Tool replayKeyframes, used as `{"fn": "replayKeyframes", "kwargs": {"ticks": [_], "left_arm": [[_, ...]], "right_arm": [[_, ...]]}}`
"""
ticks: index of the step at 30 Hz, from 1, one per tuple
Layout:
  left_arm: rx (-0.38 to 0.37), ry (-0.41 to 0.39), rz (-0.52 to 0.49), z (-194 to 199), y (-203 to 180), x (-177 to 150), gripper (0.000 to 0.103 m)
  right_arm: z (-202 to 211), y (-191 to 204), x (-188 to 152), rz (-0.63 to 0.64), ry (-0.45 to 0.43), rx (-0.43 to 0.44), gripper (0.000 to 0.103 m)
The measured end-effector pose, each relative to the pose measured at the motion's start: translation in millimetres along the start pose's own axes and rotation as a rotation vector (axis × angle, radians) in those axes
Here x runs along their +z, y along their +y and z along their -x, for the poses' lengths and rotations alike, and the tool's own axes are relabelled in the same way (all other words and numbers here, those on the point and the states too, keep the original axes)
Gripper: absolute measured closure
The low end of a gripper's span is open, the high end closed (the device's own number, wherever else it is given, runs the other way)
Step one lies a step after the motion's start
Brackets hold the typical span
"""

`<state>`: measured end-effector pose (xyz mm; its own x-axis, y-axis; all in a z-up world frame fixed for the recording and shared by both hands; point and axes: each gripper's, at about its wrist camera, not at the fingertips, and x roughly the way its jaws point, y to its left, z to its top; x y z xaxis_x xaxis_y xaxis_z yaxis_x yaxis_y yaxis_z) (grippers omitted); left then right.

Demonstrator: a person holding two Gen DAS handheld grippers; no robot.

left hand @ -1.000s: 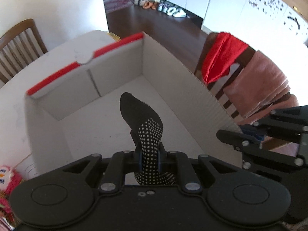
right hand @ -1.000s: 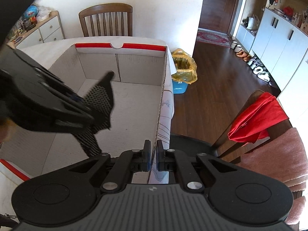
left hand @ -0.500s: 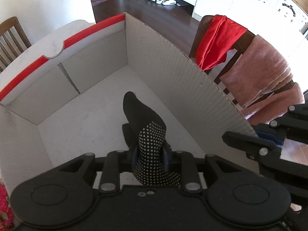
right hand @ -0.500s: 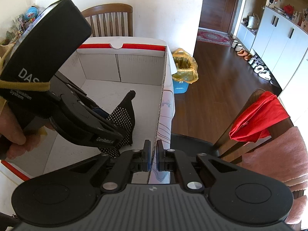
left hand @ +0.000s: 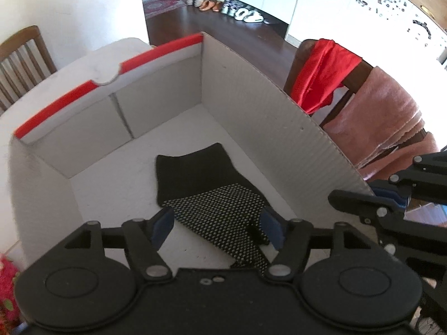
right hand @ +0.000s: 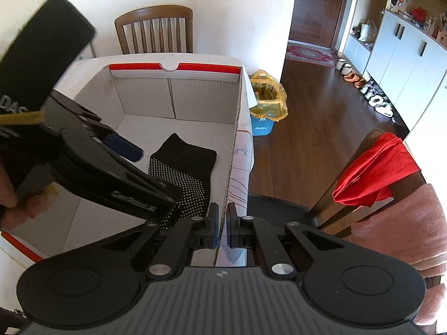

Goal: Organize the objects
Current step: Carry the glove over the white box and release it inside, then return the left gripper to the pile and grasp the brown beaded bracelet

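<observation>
White table (right hand: 242,64) — carries open cardboard box (left hand: 251,106) with red-edged far rim. Box floor holds 1 black sock (left hand: 212,195), lying flat, dotted sole up — near right wall.

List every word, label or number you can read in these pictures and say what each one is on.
"DAS": white letters on the black body of the left gripper, cut off at the picture's edge.
Embossed wording on the left gripper's arm: too blurred to read.
Small mark on the blue bin under the yellow bag: too small to read.
The box and the sock show no text.
</observation>
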<state>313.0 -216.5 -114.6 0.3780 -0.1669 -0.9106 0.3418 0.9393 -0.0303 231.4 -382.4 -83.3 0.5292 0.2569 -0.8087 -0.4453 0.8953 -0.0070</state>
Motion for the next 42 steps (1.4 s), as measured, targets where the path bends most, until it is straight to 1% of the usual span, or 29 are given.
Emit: {"fn": "replayKeyframes", "kwargs": {"ticks": [6, 8, 16, 23, 25, 27, 29, 37, 39, 42], "left_arm": [[0.028, -0.048, 0.034, 25.0, 4.6, -8.7, 0.036], [0.053, -0.057, 0.041, 33.6, 5.7, -12.5, 0.036], [0.078, -0.138, 0.103, 75.8, 21.2, -36.2, 0.036], [0.109, -0.194, 0.14, 101.4, 37.6, -56.7, 0.035], [0.118, -0.204, 0.153, 107.3, 43.6, -64.2, 0.034], [0.133, -0.216, 0.166, 113.2, 49.7, -71.8, 0.03], [0.141, -0.225, 0.181, 118.0, 56.5, -78.3, 0.028], [0.187, -0.252, 0.259, 134.9, 97.3, -108.2, 0.02], [0.207, -0.256, 0.275, 138.0, 108.1, -115.2, 0.016], [0.263, -0.258, 0.278, 140.4, 121.3, -124.2, 0.013]], "right_arm": [[-0.1, 0.7, 0.1, 0.001, 0.004, -0.007, 0.099], [-0.2, 1.6, 0.1, 0.005, 0.004, -0.013, 0.099], [-1.1, 4.0, 0.4, 0.013, 0.009, -0.035, 0.099], [-0.2, 9.7, -0.2, 0.029, 0.008, -0.058, 0.099], [0.9, 14.8, -0.9, 0.044, 0.007, -0.07, 0.099], [1.2, 18.0, -1.8, 0.046, 0.009, -0.081, 0.099], [1.6, 20.5, -2.8, 0.05, 0.008, -0.091, 0.099], [5.2, 28.8, -8.0, 0.09, 0.0, -0.122, 0.098], [6.5, 32.1, -10.3, 0.109, -0.006, -0.13, 0.098], [8.7, 35.8, -12.1, 0.123, -0.008, -0.138, 0.097]]}}
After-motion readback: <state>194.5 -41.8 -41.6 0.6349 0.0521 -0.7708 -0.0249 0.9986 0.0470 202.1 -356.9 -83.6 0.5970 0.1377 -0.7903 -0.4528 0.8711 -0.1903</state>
